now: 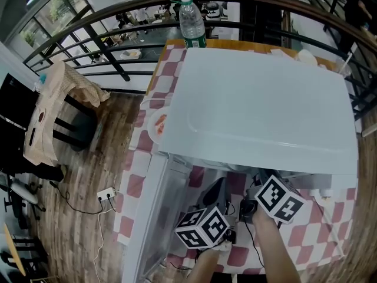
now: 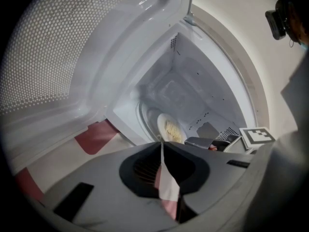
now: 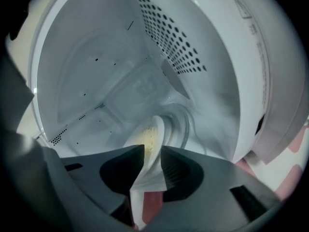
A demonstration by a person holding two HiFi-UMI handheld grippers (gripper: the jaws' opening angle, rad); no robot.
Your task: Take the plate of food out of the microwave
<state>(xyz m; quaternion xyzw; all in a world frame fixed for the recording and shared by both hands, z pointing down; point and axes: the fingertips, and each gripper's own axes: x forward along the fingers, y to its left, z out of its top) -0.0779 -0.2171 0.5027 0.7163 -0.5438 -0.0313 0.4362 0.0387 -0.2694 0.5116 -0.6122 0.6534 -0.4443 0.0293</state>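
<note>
The white microwave [image 1: 259, 105] stands on a red-and-white checked table with its door [image 1: 154, 205] swung open to the left. Inside, on the turntable, sits a white plate [image 3: 149, 134] of pale yellow food; the same plate [image 2: 170, 128] also shows in the left gripper view. My right gripper [image 3: 152, 149] reaches into the cavity, jaws open, with the plate's near rim in the gap between them. My left gripper [image 2: 161, 144] is shut on nothing and hangs at the door opening, short of the plate. In the head view only the two marker cubes [image 1: 203, 227] [image 1: 280, 199] show below the microwave's top.
A second plate [image 1: 158, 124] with reddish food lies on the table left of the microwave. A water bottle [image 1: 191, 22] stands behind it. A chair draped in beige cloth [image 1: 59, 108] and a power strip [image 1: 106, 194] are on the wooden floor at left.
</note>
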